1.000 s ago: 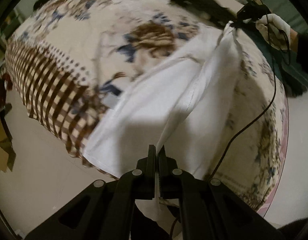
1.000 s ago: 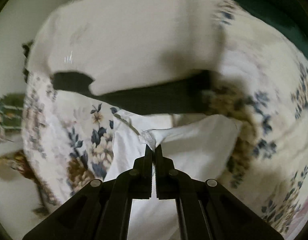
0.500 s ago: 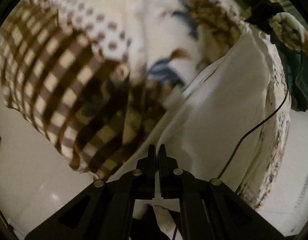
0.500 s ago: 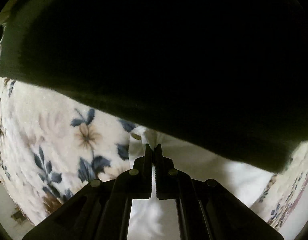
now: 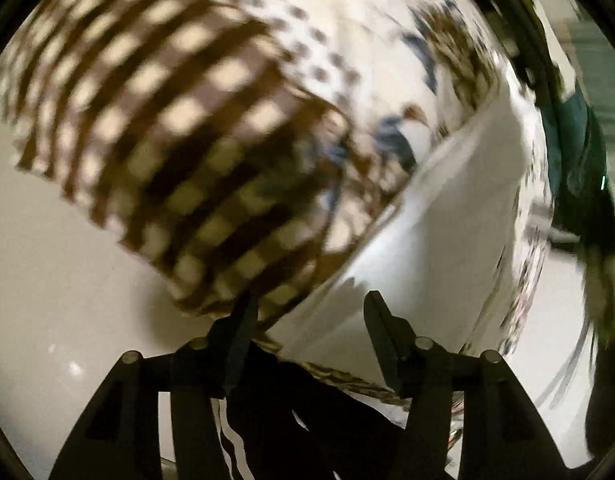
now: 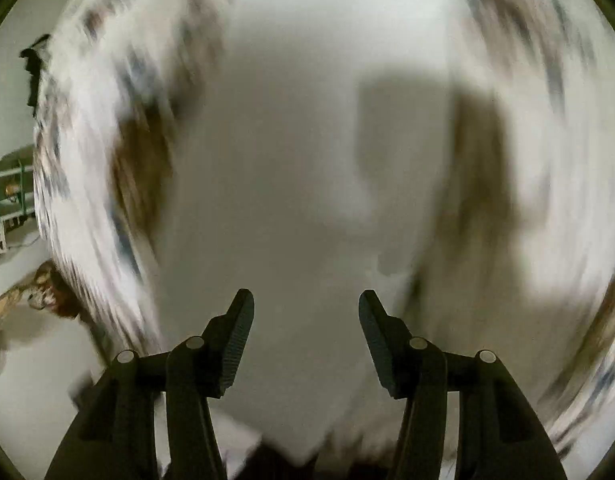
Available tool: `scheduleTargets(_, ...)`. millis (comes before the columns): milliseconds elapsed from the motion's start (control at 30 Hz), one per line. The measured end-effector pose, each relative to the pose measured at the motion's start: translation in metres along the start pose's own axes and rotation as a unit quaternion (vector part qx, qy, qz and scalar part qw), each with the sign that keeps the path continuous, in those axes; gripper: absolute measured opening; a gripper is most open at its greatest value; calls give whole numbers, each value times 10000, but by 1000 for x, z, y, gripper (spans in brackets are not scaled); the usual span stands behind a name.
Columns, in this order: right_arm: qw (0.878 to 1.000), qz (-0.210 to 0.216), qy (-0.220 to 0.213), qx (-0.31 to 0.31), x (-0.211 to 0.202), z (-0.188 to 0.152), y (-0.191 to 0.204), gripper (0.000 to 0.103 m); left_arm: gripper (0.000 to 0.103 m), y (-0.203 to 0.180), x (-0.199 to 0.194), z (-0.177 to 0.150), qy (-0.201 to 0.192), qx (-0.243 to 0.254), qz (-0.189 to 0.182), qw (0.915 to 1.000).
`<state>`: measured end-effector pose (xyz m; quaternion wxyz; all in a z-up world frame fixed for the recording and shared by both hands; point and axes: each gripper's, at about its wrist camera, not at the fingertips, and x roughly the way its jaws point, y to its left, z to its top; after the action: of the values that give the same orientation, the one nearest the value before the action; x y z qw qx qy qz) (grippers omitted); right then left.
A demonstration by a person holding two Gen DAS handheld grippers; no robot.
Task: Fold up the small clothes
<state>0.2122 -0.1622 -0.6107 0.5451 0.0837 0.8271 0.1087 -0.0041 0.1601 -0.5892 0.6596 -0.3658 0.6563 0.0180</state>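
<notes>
Floral-sheeted bed (image 5: 371, 20) under both grippers. Left gripper (image 5: 307, 308) and right gripper (image 6: 305, 306): jaws just opening, half-wide, empty. White garment (image 5: 459, 200) released, lying folded over near bed edge, blurred. Likely more folds left; dark clothes (image 5: 575, 152) far right.

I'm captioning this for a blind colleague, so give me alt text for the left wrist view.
The left tool stands open above a white garment lying on a floral bedspread with a brown checked border, its jaws having just opened with nothing pinched between them. The picture is motion-blurred, with pale floor beside the bed.
</notes>
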Motion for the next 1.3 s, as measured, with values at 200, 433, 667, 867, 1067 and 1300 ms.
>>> scheduleTargets(200, 9822, 1094, 841, 1278, 111, -127, -65, 57, 50, -32, 34, -5, 108, 563, 397, 9976)
scheduleTargets(433, 9733, 1885, 549, 1189, 151, -167, -58, 5, 7, -43, 37, -19, -265, 730, 788, 9939)
scheduleTargets(667, 9794, 1710, 295, 1033, 130, -198, -48, 2, 5, -35, 7, -47, -396, 829, 872, 9919)
scheduleTargets(867, 9775, 1699, 459, 1165, 103, -189, -69, 15, 7, -48, 1, -51, 247, 789, 1055, 9910)
scheduleTargets(1067, 9730, 1927, -525, 1153, -2, -147, -101, 61, 42, -114, -40, 7, -286, 1119, 865, 9895)
scheduleTargets(1300, 9506, 1963, -1843, 1548, -90, -28, -165, 61, 65, -229, 12, 162, -891, 1975, -217, 9760)
